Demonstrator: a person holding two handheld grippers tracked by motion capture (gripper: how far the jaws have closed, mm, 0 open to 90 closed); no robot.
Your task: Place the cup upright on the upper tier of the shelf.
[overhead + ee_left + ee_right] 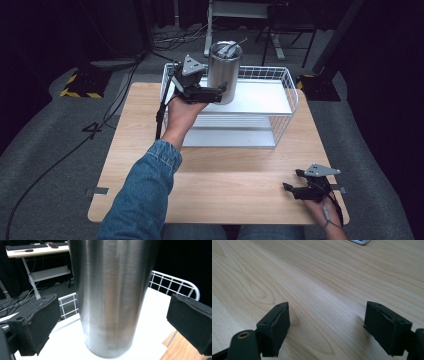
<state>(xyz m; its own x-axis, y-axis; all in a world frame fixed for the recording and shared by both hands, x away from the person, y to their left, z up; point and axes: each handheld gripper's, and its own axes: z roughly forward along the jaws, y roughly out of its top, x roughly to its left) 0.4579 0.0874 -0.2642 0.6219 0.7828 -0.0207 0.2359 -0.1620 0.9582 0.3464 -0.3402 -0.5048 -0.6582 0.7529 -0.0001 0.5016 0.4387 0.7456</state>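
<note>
Left gripper (112,322) spread around our steel tumbler (112,295); closing off-centre might, we think, tip it off the shelf (155,315).

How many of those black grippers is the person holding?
2. The left gripper is at the steel tumbler on the wire rack; the right gripper rests low over the table's near corner.
</note>
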